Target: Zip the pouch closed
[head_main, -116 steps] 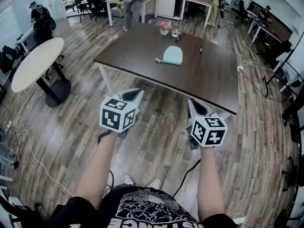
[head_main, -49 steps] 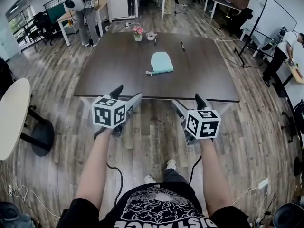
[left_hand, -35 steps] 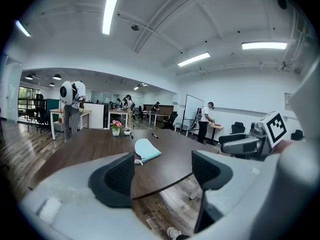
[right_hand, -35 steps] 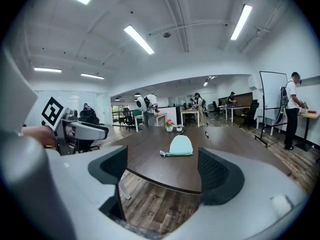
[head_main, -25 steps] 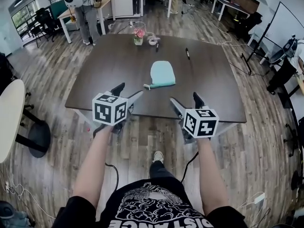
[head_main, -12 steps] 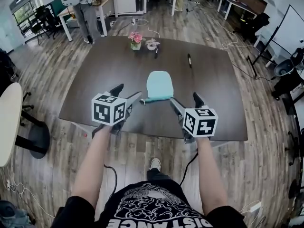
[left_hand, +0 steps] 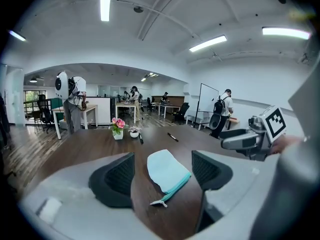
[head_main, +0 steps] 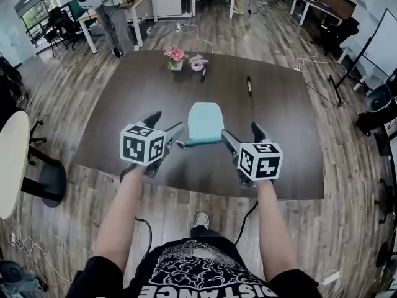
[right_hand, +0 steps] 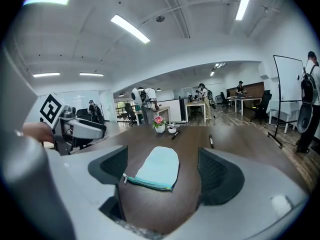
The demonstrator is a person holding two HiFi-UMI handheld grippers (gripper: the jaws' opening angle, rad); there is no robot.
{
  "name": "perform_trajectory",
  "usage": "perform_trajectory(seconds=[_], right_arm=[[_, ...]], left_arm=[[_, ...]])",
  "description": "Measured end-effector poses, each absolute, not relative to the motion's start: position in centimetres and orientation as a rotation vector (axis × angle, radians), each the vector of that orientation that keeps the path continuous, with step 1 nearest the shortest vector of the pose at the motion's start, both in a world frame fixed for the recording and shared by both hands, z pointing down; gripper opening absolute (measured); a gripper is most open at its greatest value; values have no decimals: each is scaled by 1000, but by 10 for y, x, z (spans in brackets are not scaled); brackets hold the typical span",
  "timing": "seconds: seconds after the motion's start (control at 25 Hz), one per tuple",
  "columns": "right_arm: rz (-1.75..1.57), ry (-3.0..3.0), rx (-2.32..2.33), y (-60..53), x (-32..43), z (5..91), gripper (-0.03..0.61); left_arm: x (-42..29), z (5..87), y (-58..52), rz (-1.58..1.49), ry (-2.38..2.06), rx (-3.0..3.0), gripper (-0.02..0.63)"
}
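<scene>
A pale teal pouch lies flat on the dark brown table, its darker teal zipper edge turned toward me. The zipper's white pull tab sticks out at the left end. My left gripper hovers over the table's near part, just left of the pouch, open and holding nothing. To the pouch's right, my right gripper is open and likewise holds nothing. In the left gripper view the pouch shows ahead between the pads. The right gripper view frames the pouch between its pads.
At the table's far edge stand a small pot of pink flowers and a white cup. A black pen lies right of them. A round white table is at the left. Desks, chairs and people fill the back of the room.
I have walked up to the table, so the pouch and table now sit much nearer. Both grippers, first over the floor, now hover over the table's near edge, still open.
</scene>
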State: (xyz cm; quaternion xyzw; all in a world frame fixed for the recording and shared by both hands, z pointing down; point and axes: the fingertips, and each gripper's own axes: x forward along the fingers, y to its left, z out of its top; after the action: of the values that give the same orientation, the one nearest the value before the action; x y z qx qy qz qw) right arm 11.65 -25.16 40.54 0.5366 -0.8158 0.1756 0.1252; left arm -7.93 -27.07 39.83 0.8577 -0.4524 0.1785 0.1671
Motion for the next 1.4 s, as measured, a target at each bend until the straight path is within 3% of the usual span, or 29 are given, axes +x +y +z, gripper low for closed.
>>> perform_trajectory(seconds=[0.72,1.4], right_arm=[[546,-2348,1574,-285,105,422,426],[606,-2125,1790,-264,71,439,403]], left_arm=[[-94,415,-306,574,-1269,2436,368],[-92,441,-322,627,-875,2613,368]])
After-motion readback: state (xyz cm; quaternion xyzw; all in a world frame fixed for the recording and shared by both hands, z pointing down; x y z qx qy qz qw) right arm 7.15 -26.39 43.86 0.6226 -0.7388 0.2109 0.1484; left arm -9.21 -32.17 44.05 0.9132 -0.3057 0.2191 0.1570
